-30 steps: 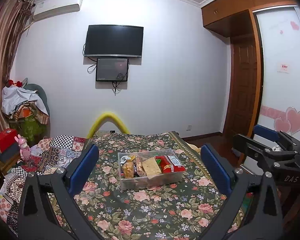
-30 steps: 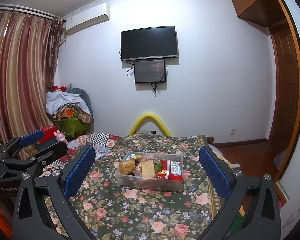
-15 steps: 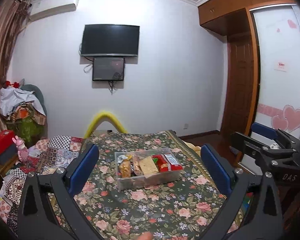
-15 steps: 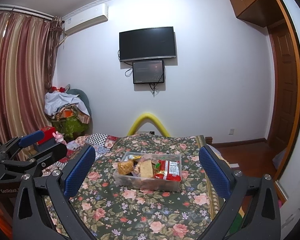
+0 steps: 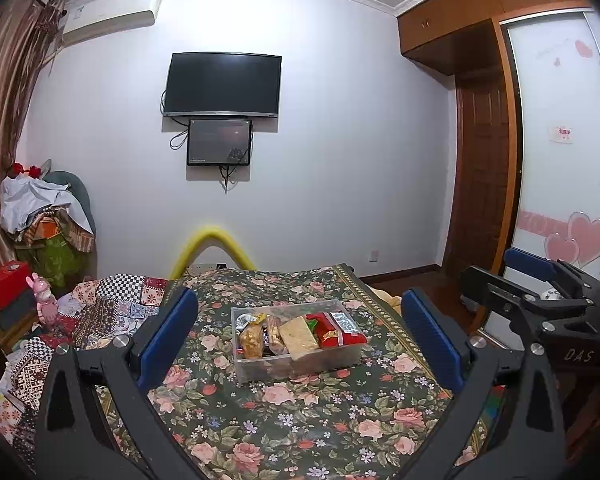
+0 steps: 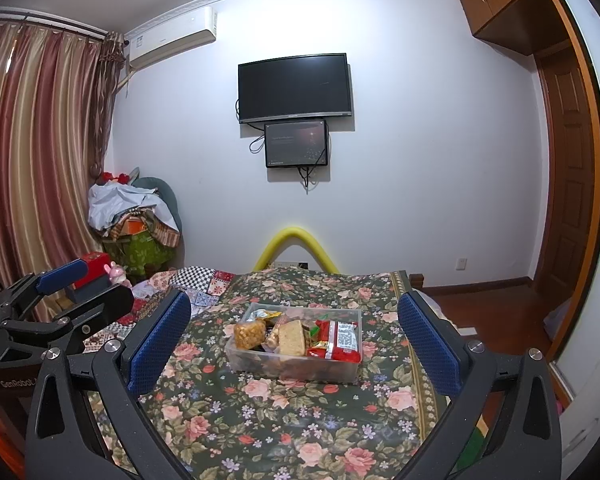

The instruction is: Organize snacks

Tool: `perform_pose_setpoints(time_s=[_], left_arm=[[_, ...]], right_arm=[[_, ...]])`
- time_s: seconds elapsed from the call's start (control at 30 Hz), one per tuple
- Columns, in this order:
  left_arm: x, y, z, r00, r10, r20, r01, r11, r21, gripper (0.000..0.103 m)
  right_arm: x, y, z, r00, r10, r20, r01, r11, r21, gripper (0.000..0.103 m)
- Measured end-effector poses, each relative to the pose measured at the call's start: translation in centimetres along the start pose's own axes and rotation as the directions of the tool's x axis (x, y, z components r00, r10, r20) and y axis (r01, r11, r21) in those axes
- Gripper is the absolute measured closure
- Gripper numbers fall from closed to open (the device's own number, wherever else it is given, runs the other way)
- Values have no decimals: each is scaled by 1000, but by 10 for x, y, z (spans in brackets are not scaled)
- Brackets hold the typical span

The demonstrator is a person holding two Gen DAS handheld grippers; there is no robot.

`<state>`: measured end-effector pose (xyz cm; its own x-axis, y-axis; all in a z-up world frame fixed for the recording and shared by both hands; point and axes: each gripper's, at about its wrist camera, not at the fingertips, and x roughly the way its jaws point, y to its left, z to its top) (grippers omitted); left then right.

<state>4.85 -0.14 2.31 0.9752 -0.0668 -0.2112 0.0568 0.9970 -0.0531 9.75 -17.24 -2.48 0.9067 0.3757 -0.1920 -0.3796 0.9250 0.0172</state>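
Both tongs are hanging wide open and holding nothing, well back from the box of snacks. The left tongs are framing the box squarely between their blue pads, and the right tongs are doing the same from a little further right. The spread probably says that no single packet has been picked out yet.

The box is sitting on the floral cloth covering what looks like a desk or bed end, near its far middle. It is a clear tub, so its fill is readable from the side.

Inside, the snacks are packed upright and side by side, touching:
- a bag of yellow puffs at the left
- a pale flat packet leaning in the middle
- a red packet at the right
- a silver wrapper at the back left

Standing them on edge is likely letting more fit while keeping each visible. No snack is lying loose on the cloth, so the sorting looks largely done, or not yet begun. Which one, I cannot tell.
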Motion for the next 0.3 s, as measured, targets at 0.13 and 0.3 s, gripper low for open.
perform_pose_setpoints(time_s=[0.13, 0.3], left_arm=[[2, 0, -1, 1000, 7, -2, -7, 1000, -3, 0], [4, 1, -1, 1000, 7, -7, -7, 1000, -6, 0]], right_arm=[[0, 0, 0, 1000, -1, 1, 1, 1000, -1, 0], [1, -1, 0, 1000, 0, -2, 0, 1000, 1, 0]])
